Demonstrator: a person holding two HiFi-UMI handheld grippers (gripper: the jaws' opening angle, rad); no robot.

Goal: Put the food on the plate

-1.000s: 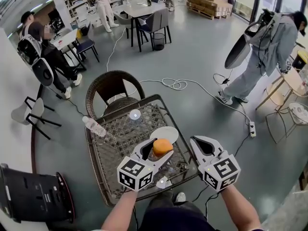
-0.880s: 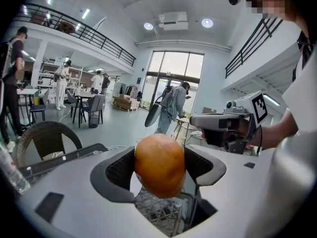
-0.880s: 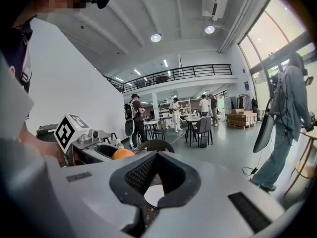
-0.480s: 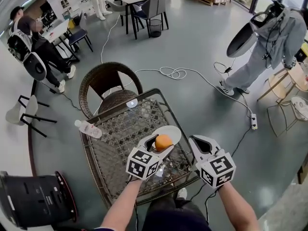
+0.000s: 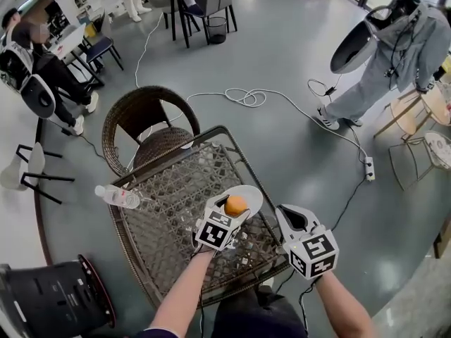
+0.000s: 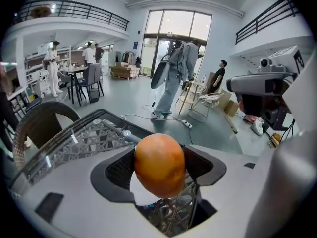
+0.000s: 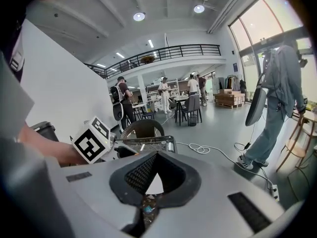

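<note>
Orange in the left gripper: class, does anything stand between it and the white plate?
Nothing visible does. The left gripper holds the orange over the white plate, whose bare surface shows right beneath it. The bottle lies apart at the table's left edge.

Right gripper (image 7: 157, 155) held nothing, jaws closed.
A marker cube (image 7: 92, 139) sat mid-left, near the wicker counter (image 7: 158, 144).

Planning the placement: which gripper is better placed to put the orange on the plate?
Left. The left gripper holds the orange over the white plate; the right gripper is empty, off to the side.
</note>
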